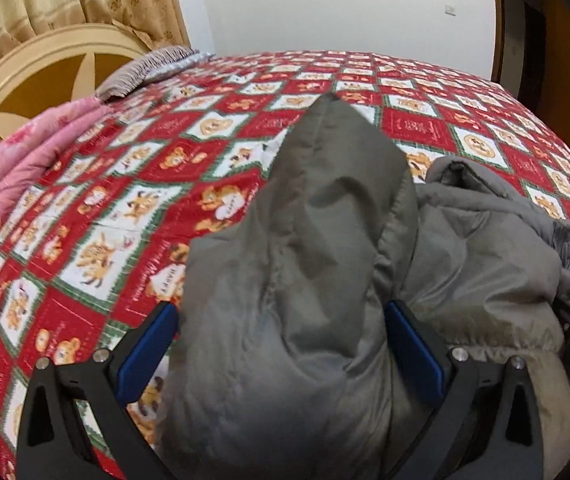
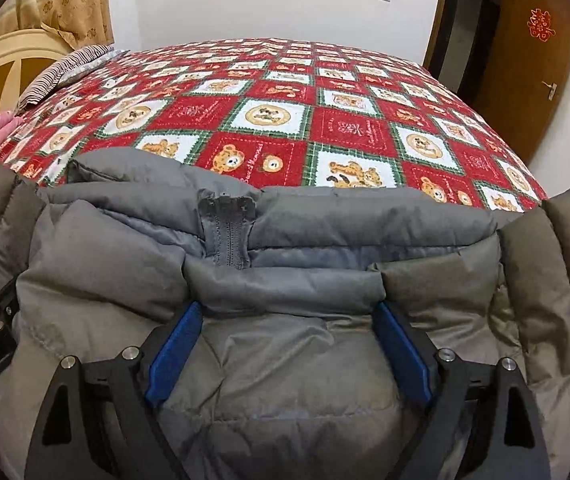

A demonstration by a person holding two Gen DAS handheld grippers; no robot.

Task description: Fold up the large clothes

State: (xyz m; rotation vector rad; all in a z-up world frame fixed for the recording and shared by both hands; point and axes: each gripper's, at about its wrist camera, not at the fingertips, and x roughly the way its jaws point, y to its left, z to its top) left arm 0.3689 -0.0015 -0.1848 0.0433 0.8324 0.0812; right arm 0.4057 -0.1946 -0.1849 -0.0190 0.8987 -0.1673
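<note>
A grey puffer jacket (image 2: 105,264) lies on the near side of the bed, its collar and zipper (image 2: 229,236) towards the far side. My right gripper (image 2: 289,328) hovers over the chest with its blue pads spread wide, open, the fabric lying loose beneath them. One sleeve (image 2: 545,280) lies along the jacket's right side. In the left wrist view the other sleeve (image 1: 325,200) fills the gap of my left gripper (image 1: 283,320). The pads are shut on it at both edges, and its cuff points away over the bed. The jacket body (image 1: 485,260) bunches to the right.
A red patchwork bedspread (image 1: 125,200) with bear prints covers the bed. A folded pink quilt (image 1: 25,160) and a striped pillow (image 1: 145,68) lie by the round headboard (image 1: 25,92) at the left. A brown door (image 2: 525,60) stands at the far right.
</note>
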